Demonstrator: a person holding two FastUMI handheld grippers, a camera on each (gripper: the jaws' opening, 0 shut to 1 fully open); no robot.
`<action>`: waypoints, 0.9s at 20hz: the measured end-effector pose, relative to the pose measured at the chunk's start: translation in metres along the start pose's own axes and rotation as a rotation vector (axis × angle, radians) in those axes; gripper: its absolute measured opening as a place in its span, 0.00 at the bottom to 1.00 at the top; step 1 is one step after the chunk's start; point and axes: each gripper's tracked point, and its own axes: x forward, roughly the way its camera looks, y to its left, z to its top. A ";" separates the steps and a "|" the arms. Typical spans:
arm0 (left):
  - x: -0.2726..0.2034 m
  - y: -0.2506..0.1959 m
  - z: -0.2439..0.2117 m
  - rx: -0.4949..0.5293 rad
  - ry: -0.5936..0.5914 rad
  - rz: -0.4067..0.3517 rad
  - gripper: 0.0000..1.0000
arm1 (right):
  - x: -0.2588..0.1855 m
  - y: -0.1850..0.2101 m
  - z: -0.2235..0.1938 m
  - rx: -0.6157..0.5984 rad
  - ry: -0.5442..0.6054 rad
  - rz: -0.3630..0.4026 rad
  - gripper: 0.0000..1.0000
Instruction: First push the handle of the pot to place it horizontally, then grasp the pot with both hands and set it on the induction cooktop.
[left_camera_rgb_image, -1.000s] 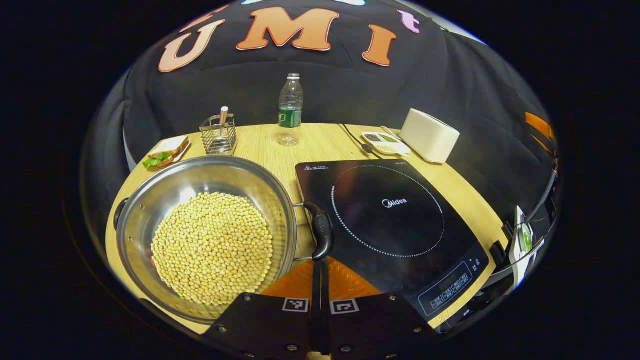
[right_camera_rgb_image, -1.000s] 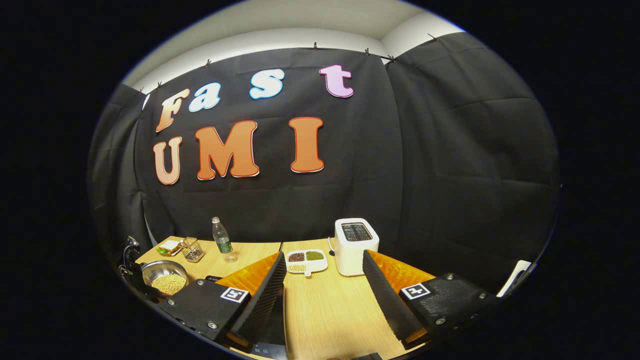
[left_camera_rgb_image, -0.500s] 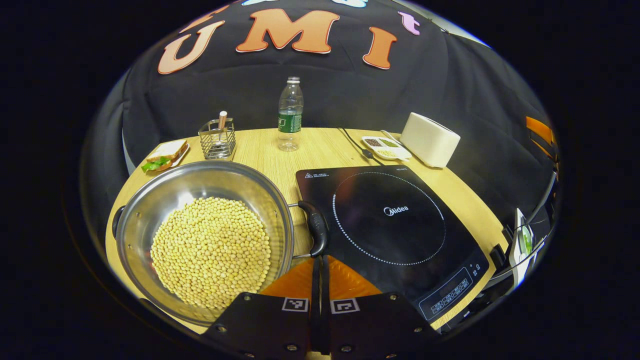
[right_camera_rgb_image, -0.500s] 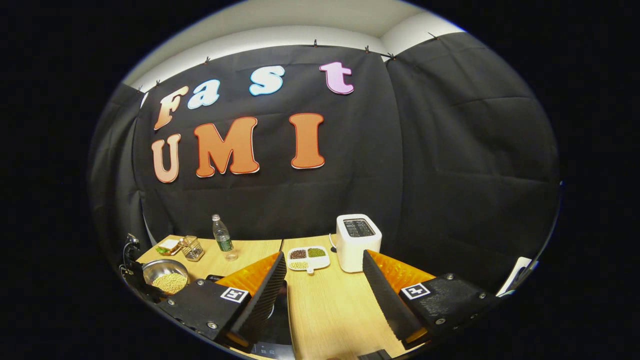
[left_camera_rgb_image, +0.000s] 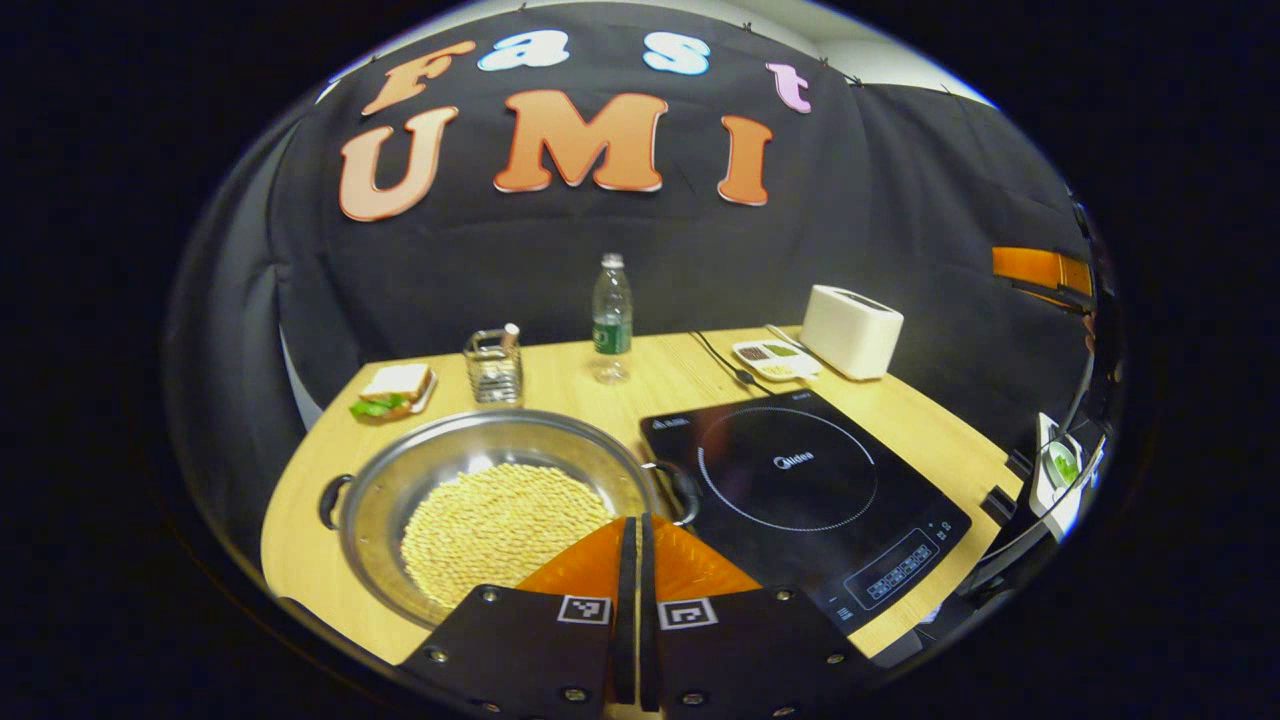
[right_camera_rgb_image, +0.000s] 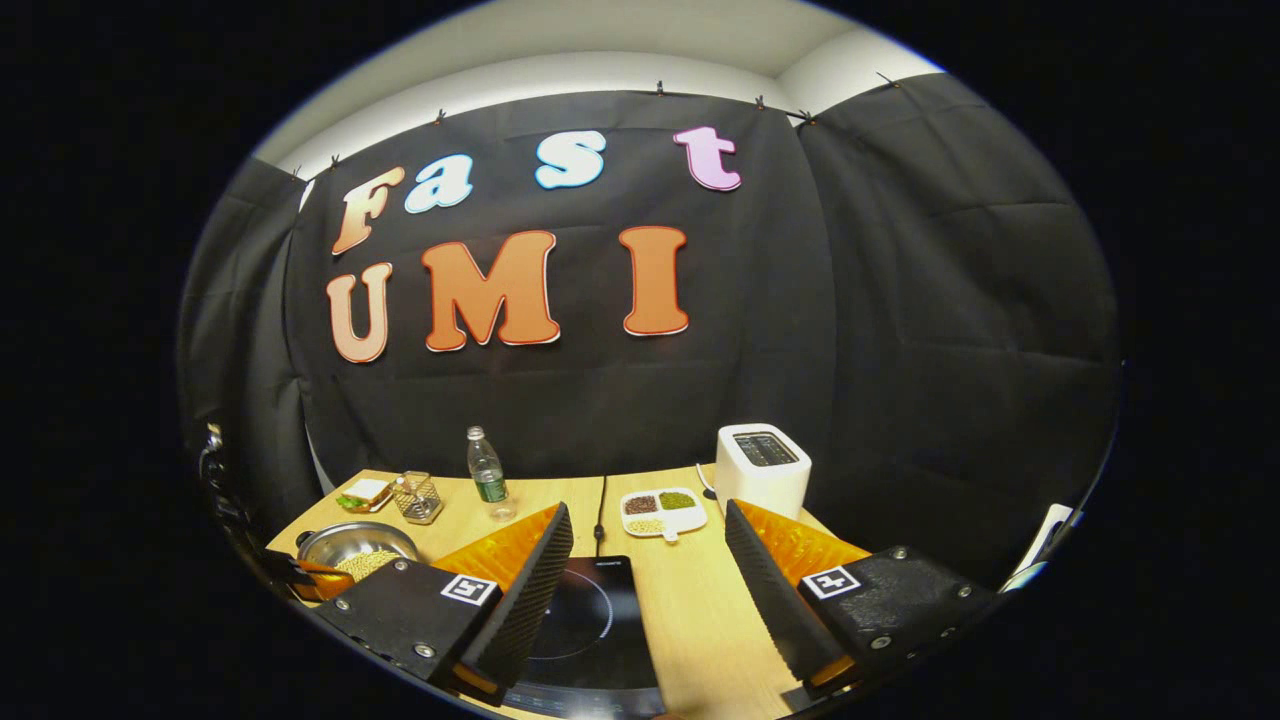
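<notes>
A steel pot (left_camera_rgb_image: 560, 440) full of pale beans sits on the wooden table, left of the black induction cooktop (left_camera_rgb_image: 800, 480). Its dark handles (left_camera_rgb_image: 686, 492) point left and right in the left gripper view. My left gripper (left_camera_rgb_image: 632, 522) is shut with nothing in it, hovering just short of the pot's right handle and apart from it. In the right gripper view, my right gripper (right_camera_rgb_image: 648, 535) is open and empty above the cooktop (right_camera_rgb_image: 585, 620), with the pot (right_camera_rgb_image: 350, 545) far off at the lower left.
Along the back of the table stand a water bottle (left_camera_rgb_image: 611, 318), a wire holder (left_camera_rgb_image: 493, 365), a sandwich plate (left_camera_rgb_image: 392, 390), a divided dish (left_camera_rgb_image: 776, 358) and a white toaster (left_camera_rgb_image: 850, 330). A cable (left_camera_rgb_image: 718, 358) runs to the cooktop.
My left gripper has drawn back and up from the pot's right handle, still shut. The right gripper has shifted so that more of the cooktop lies under it.
</notes>
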 end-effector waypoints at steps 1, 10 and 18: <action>-0.010 0.020 0.008 -0.007 -0.032 0.034 0.15 | -0.002 0.011 -0.001 0.004 0.001 0.011 0.95; -0.053 0.182 0.008 -0.170 -0.118 0.224 0.72 | 0.005 0.127 -0.041 0.071 0.058 0.075 0.95; -0.019 0.234 -0.013 -0.151 -0.092 0.225 0.74 | 0.030 0.225 -0.104 -0.020 0.173 0.147 0.95</action>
